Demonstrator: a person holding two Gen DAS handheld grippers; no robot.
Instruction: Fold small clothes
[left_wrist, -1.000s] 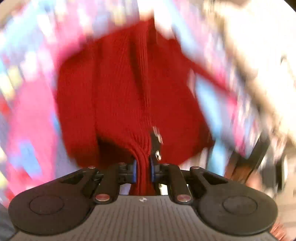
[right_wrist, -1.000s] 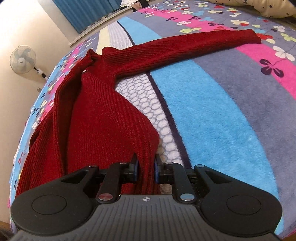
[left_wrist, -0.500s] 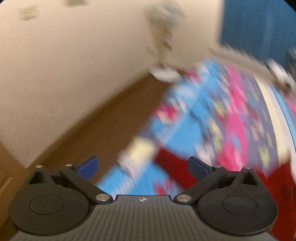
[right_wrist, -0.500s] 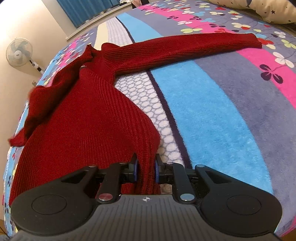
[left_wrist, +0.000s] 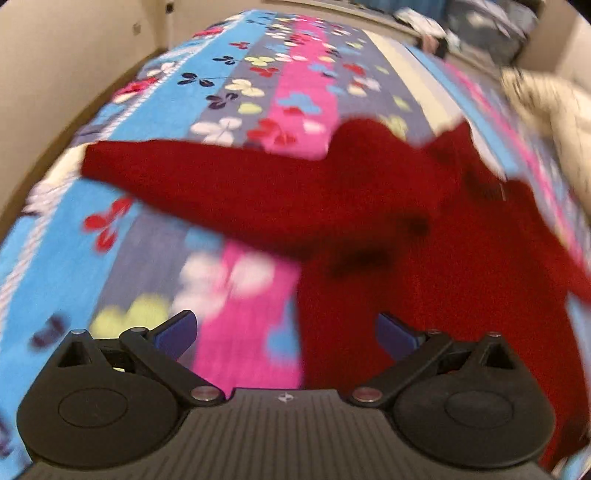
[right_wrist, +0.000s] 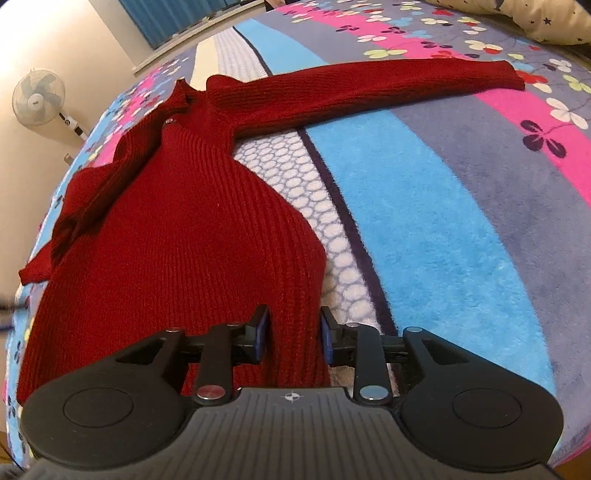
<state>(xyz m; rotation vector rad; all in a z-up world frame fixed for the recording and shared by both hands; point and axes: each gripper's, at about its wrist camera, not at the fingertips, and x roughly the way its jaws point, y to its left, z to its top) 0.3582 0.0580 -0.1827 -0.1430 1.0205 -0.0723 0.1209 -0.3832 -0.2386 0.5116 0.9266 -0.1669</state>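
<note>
Let go with the left gripper (left_wrist: 284, 332): shut on red knit a second ago, now spread wide over the floral blanket (left_wrist: 236, 55), holding nothing. Also loosened at the right gripper (right_wrist: 291, 332): pads tight on the hem half a second ago, now slightly apart with the fabric merely lying between them, apparently unpinched. Red sweater (right_wrist: 177, 229) spread flat at centre-left of the right wrist frame, one sleeve reaching to upper right, the other bunched at left edge. Probably laid out, ready for first fold. No containers in sight
</note>
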